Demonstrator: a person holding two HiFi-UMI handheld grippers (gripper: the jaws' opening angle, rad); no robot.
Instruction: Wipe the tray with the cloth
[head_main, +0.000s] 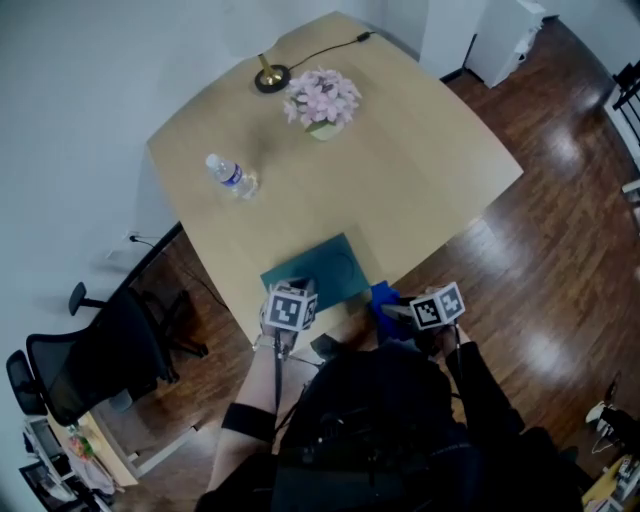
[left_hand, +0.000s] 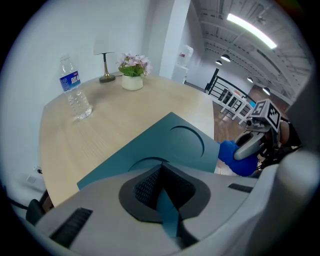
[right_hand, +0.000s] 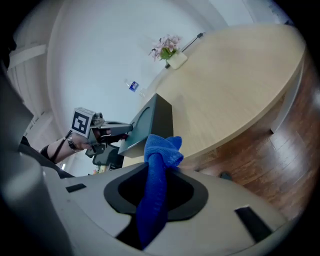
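Head view showed the teal tray (head_main: 318, 268) at the worktop's (head_main: 400, 170) near edge, low and centre in frame. The left gripper (head_main: 296, 290) had its fingers (left_hand: 145, 187) closed on the tray's near rim. The right gripper (head_main: 402, 312) was beside it, pinching the blue cloth (head_main: 384, 297), whose bunched end stuck out past the fingers. The cloth hung just right of the tray's near right corner; contact could not be judged. Wiping probably called for carrying the cloth leftward and away, across the tray's face, while the left gripper steadied it.
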